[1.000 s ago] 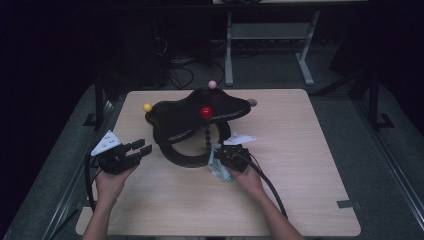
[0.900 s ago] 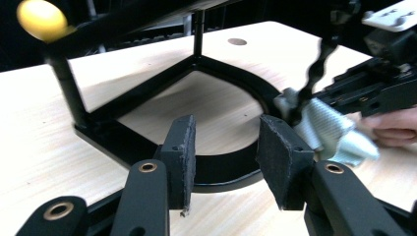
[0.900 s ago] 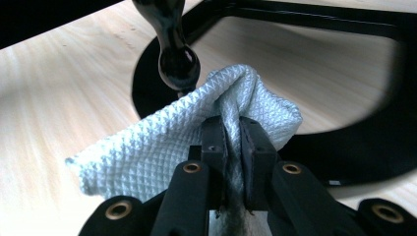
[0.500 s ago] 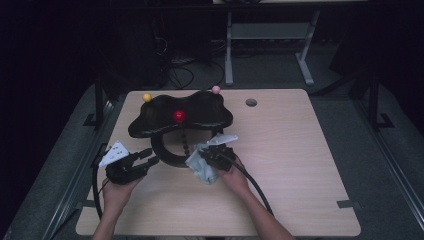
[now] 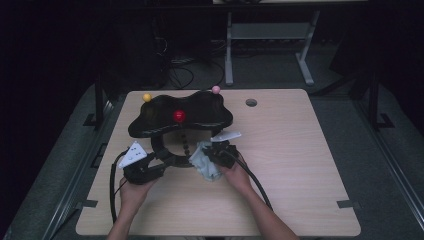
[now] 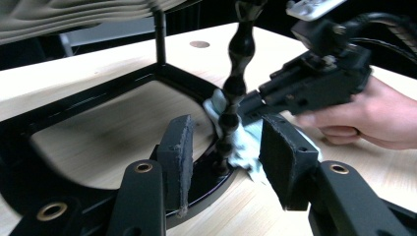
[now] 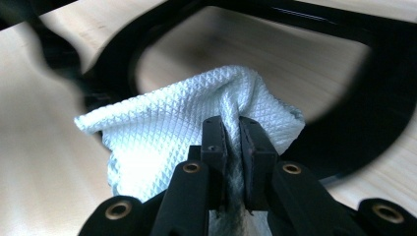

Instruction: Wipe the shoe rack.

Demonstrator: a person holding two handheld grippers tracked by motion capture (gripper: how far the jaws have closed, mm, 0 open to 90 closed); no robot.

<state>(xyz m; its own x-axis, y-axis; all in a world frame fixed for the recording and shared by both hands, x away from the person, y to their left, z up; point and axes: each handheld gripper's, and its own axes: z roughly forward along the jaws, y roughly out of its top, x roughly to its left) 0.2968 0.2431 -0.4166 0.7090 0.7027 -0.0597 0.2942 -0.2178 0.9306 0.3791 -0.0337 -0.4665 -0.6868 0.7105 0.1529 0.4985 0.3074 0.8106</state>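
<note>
Two claws: right claw pinching cloth.

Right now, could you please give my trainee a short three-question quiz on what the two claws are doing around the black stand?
1. True or false: the right claw is shut on the white cloth.
2. Which part of the black stand sits between the left claw's open jaws? A) the beaded post B) the pink ball C) the top plate
3. Fill in: the ball on top of the stand's plate is coloured ____.

Key: 1 true; 2 A, the beaded post, which the pads do not press; 3 red, the red ball.
</note>
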